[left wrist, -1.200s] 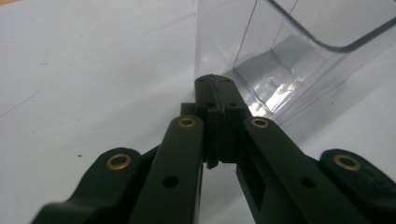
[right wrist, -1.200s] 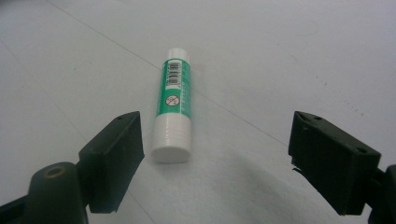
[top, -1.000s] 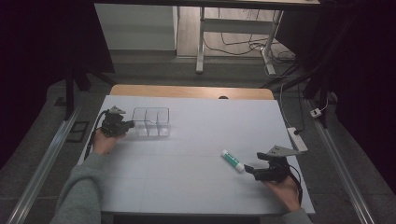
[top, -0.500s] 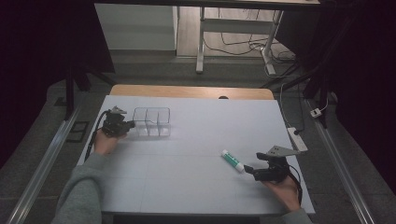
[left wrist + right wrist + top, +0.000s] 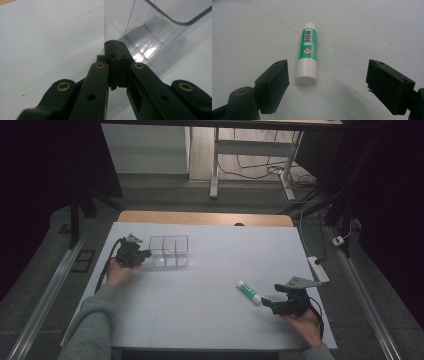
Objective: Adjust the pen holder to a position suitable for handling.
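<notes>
- I'm keeping the left tool [image 5: 113, 53] pinched shut on the near wall of the clear bin [image 5: 169, 251], with the thin wall caught between the pads; I judge this is steadying the bin so it cannot slide.
- I'm holding the right tool [image 5: 327, 85] wide open and low over the tabletop [image 5: 210, 315], its jaws either side of the glue stick [image 5: 307, 55] but apart from it.
- The stick is lying flat, cap end nearest the tool, well apart from the bin across the sheet.
- I'm judging the next move as easing forward to close on the stick's body; it may roll if nudged.
- Nothing is lying between stick and bin; a power strip [image 5: 318, 269] is sitting at the right edge, possibly off the sheet, hard to tell.
</notes>
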The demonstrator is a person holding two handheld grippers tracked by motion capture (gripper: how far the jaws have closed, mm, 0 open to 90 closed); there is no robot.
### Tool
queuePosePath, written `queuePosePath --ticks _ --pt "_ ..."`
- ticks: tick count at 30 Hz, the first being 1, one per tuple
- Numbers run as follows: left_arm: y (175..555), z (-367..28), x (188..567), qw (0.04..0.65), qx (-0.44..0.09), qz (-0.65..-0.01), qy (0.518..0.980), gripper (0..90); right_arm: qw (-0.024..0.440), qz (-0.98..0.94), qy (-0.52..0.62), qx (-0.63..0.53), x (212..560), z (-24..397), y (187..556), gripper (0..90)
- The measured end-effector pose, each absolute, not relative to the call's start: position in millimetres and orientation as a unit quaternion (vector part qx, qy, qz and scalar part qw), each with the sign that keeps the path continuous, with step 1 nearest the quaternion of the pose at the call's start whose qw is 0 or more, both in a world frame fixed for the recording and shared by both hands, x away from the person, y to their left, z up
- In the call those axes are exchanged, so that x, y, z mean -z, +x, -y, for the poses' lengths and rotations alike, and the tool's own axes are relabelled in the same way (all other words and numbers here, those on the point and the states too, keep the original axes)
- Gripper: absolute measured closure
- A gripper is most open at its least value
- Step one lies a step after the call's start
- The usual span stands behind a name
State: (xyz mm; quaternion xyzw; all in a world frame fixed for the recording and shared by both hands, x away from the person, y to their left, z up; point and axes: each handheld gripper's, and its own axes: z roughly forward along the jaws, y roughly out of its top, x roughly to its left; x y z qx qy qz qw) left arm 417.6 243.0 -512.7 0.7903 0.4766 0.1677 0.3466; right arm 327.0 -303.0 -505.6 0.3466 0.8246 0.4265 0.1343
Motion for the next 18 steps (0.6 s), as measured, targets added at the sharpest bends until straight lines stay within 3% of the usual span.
queuePosePath --ticks 18 --pt "427.0 -213.5 511.9 0.352 -0.168 -0.457 0.799 88.7 0.131 -0.827 0.345 -0.424 506.7 301.7 327.4 17.8"
